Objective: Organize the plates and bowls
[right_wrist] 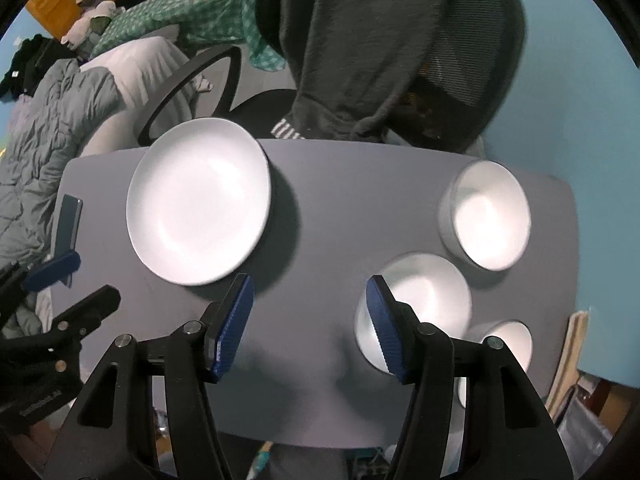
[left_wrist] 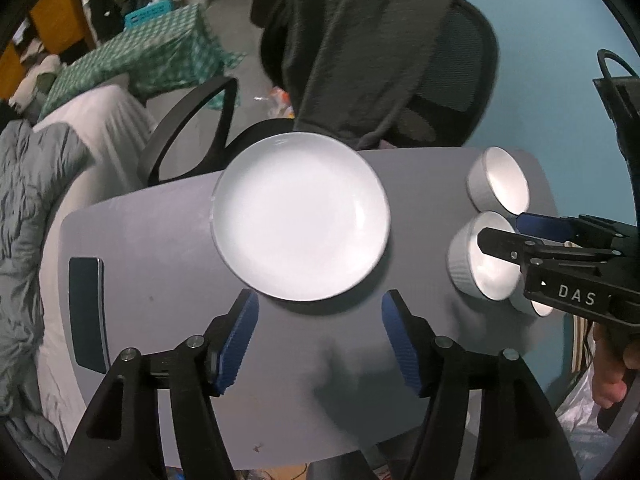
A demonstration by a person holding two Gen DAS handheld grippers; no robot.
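Both the left gripper (left_wrist: 320,336) and right gripper (right_wrist: 310,326) hang spread and empty over bare grey table (right_wrist: 332,200), the white plate (left_wrist: 301,216) beyond overhanging its far edge, three bowls (right_wrist: 486,216) clustered along the right edge.

I see a white plate (left_wrist: 301,216) and white bowls (right_wrist: 486,216) on my grey table (right_wrist: 332,208). My gripper pads (left_wrist: 236,344) are blue, ribbed, on black arms. The wall (left_wrist: 560,40) is turquoise, the cloth (left_wrist: 132,60) green-and-white checked, the phone (left_wrist: 87,314) dark.
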